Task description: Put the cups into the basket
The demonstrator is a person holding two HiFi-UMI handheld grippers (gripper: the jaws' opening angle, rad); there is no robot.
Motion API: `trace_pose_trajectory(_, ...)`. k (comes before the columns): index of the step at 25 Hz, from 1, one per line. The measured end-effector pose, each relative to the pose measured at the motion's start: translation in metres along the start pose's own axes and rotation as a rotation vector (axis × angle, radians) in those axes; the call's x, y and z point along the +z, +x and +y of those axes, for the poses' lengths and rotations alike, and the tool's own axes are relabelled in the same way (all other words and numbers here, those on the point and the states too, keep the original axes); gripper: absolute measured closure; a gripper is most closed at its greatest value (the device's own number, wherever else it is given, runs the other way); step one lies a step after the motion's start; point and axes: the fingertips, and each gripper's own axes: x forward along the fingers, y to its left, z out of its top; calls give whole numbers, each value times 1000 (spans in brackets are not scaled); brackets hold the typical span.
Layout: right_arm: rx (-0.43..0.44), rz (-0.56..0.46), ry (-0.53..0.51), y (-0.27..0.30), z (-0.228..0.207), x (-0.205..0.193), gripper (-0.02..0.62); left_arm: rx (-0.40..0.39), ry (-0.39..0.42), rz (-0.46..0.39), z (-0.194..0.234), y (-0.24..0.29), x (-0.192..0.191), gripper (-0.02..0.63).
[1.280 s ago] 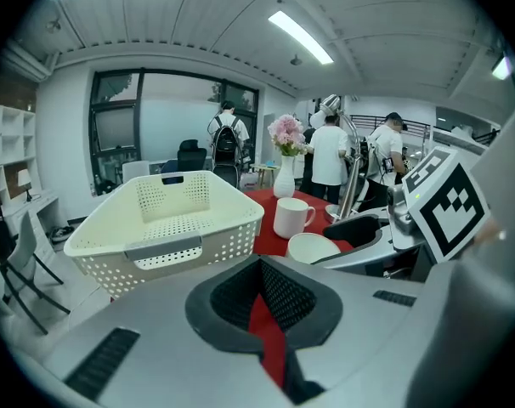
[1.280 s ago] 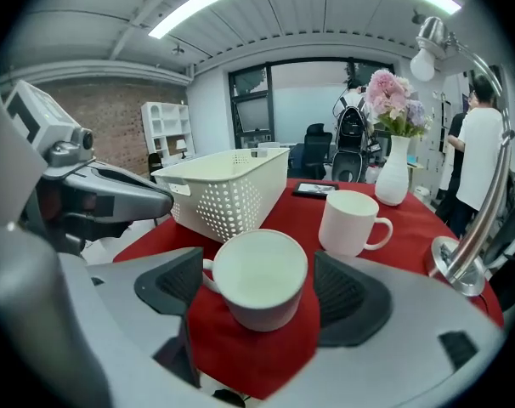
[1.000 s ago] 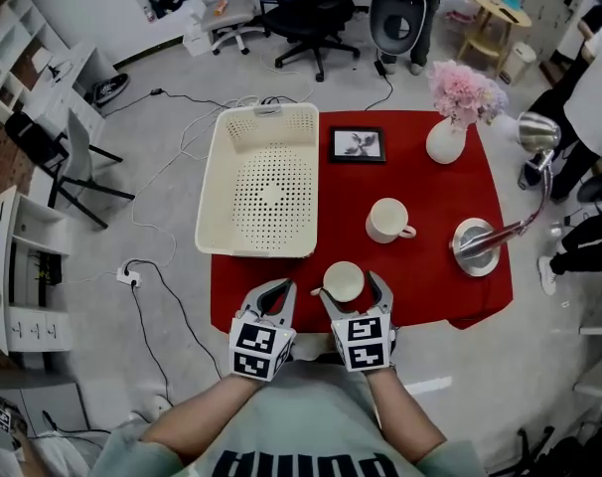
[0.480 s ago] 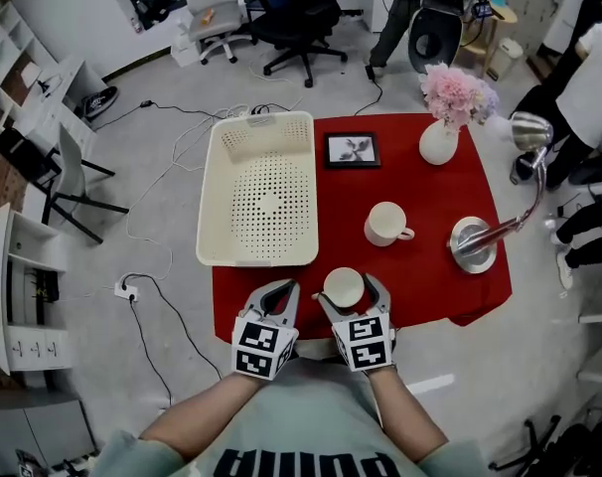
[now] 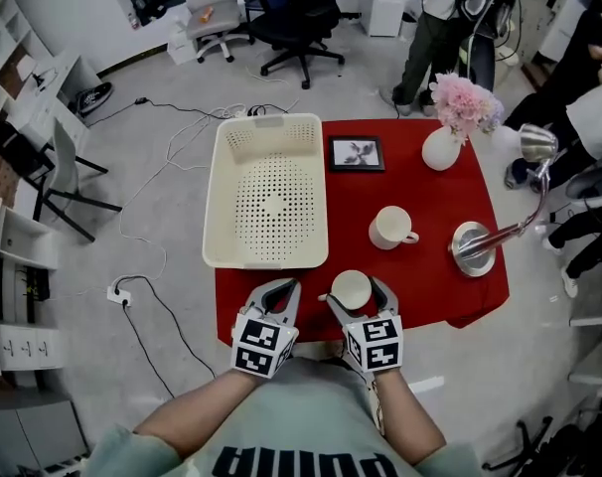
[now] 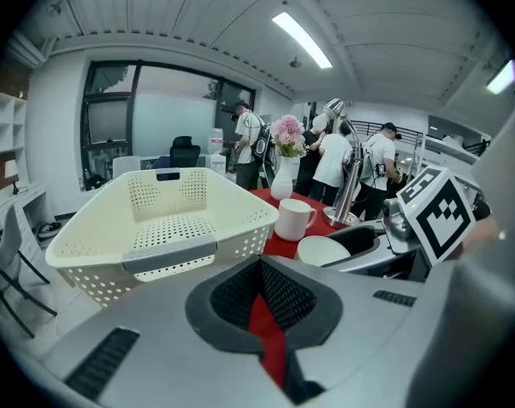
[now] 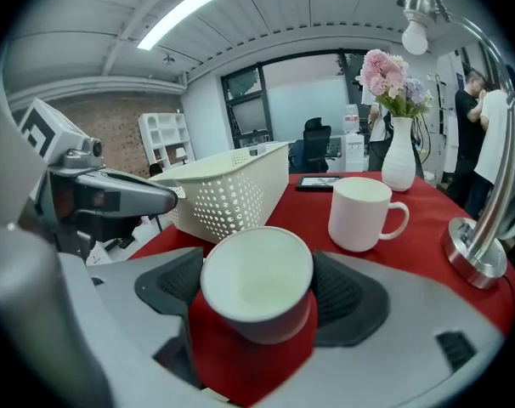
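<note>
A cream perforated basket (image 5: 266,192) stands empty on the left part of the red table (image 5: 430,296); it also shows in the left gripper view (image 6: 160,223). A handleless white cup (image 5: 351,289) sits at the table's front edge, and my right gripper (image 5: 357,294) is shut on it, its pads (image 7: 347,296) against the cup's (image 7: 256,283) sides. A white mug with a handle (image 5: 390,227) stands further back, right of the basket. My left gripper (image 5: 278,294) is beside the cup on its left, shut and empty, in front of the basket.
A framed picture (image 5: 357,153) lies behind the mug. A white vase of pink flowers (image 5: 443,147) stands at the far right corner. A desk lamp's round base (image 5: 474,247) sits at the right edge. People stand beyond the table; cables lie on the floor at left.
Both grippers stay where they were, the right one still round the cup. A person has walked up behind the far side of the table.
</note>
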Motion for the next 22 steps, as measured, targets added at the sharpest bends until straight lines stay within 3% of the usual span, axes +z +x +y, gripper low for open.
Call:
trace_pose_trajectory(9, -17, -15, 29, -9, 0, 10, 213, -16, 17, -18, 1, -7, 5, 603)
trace_pose_trajectory(22, -57, -158, 90, -67, 3, 86, 213, -55, -28, -108, 0, -25, 42, 603)
